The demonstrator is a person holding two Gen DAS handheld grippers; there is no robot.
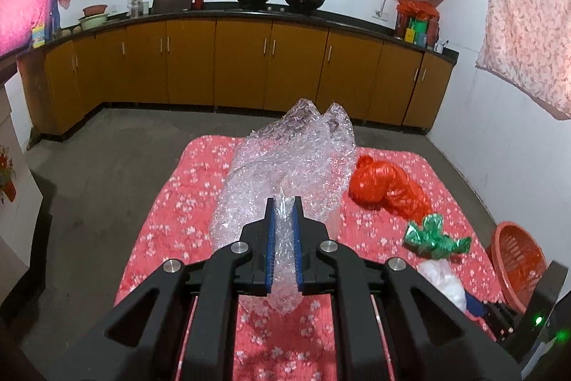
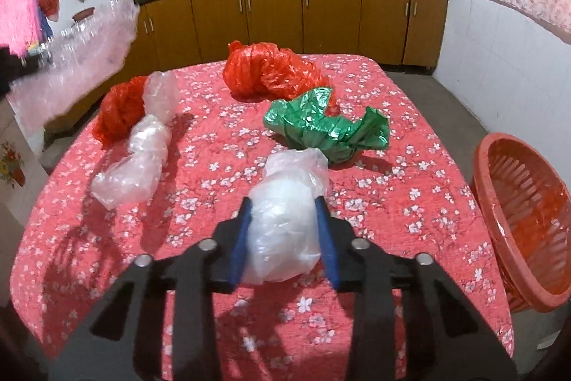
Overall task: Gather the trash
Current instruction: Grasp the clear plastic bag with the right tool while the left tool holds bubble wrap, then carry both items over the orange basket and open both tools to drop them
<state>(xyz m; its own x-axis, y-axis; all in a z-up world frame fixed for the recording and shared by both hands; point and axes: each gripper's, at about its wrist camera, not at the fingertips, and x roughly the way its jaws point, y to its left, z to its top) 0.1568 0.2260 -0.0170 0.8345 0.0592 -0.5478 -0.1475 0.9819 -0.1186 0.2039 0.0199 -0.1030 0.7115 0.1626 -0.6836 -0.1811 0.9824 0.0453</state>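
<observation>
My left gripper (image 1: 283, 202) is shut on a big sheet of clear bubble wrap (image 1: 285, 159), held up over the table; the right wrist view shows this bubble wrap (image 2: 82, 52) at the far left. My right gripper (image 2: 283, 200) is low over the table, and its blue pads press both sides of a crumpled clear plastic bag (image 2: 285, 224). Beyond it lie a green bag (image 2: 328, 124) and a red bag (image 2: 274, 70). To the left are another clear bag (image 2: 142, 149) and a second red bag (image 2: 119, 109). An orange basket (image 2: 528, 220) stands at the table's right side.
The table wears a red floral cloth (image 2: 214, 309). Brown kitchen cabinets (image 1: 242, 66) run along the far wall, with woks on the counter. A floral cloth (image 1: 528, 24) hangs on the right wall. Grey floor (image 1: 100, 174) lies around the table.
</observation>
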